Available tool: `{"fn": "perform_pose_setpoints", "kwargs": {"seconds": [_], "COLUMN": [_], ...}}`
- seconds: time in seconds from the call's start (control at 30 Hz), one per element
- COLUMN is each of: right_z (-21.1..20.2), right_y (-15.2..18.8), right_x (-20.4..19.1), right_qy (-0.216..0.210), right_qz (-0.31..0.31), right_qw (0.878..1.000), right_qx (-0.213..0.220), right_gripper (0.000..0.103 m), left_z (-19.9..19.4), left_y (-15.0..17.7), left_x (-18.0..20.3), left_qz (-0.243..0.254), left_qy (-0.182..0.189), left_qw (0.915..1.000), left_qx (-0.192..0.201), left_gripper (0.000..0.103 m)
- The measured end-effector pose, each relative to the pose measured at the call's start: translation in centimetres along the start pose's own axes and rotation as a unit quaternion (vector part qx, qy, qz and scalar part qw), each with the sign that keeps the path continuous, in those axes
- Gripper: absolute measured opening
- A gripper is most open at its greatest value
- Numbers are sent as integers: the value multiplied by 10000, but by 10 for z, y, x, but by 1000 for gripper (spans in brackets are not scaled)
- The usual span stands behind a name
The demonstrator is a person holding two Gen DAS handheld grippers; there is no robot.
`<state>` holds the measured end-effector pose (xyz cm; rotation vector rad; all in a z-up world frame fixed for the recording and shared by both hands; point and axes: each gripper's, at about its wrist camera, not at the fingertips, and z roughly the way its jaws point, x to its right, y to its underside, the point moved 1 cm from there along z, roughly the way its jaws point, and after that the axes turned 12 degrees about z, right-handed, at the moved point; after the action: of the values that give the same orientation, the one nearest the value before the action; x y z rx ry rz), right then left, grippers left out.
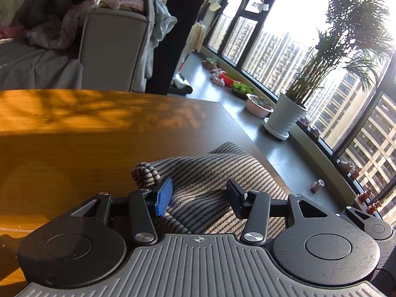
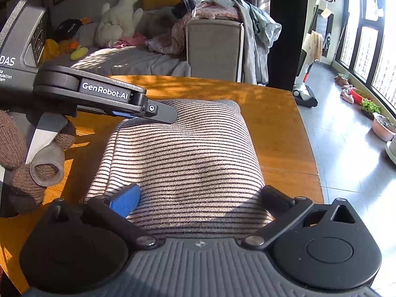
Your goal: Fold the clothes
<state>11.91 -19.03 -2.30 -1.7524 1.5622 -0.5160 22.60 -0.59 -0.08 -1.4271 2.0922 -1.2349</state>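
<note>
Striped garment [image 2: 188,163] lengthwise, away from camera

I read "GenRobot.AI" on the left gripper [image 2: 148,113] arm, and a cut-off "DAS" on its grey housing.

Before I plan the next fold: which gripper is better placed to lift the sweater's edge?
Right. The right gripper straddles the sweater's near edge, open. The left gripper is also open, but over the sweater's far-left corner.

Striped knit garment [image 2: 188,158], folded, flat on wooden table [image 2: 279,133]
</note>
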Motion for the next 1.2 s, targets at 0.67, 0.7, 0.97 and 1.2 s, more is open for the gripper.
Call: {"fn": "perform_pose_setpoints", "kwargs": {"seconds": [0.67,0.7,0.97,1.2], "right_z": [-8,-8,-14,-3], "right_y": [19,19,-2,-32], "right_x": [21,21,56,80], "right_qy": [-451,-469,-780,-1082], "right_qz": [441,444,919,1041], "right_qw": [9967,9967,9924,9884], "right_qx": [511,490,236,243], "right_gripper": [103,103,103,103], "left_z": [-45,-43,-22,-15], "left_y": [12,15,41,46], "left_x": [2,1,-1,7], "left_qz": [-616,-717,-1118,-1093], "left_qy": [-5,46,306,359], "left_qw": [9981,9974,9921,9917], "left_qx": [78,-2,-484,-567], "left_gripper": [76,76,78,80]}}
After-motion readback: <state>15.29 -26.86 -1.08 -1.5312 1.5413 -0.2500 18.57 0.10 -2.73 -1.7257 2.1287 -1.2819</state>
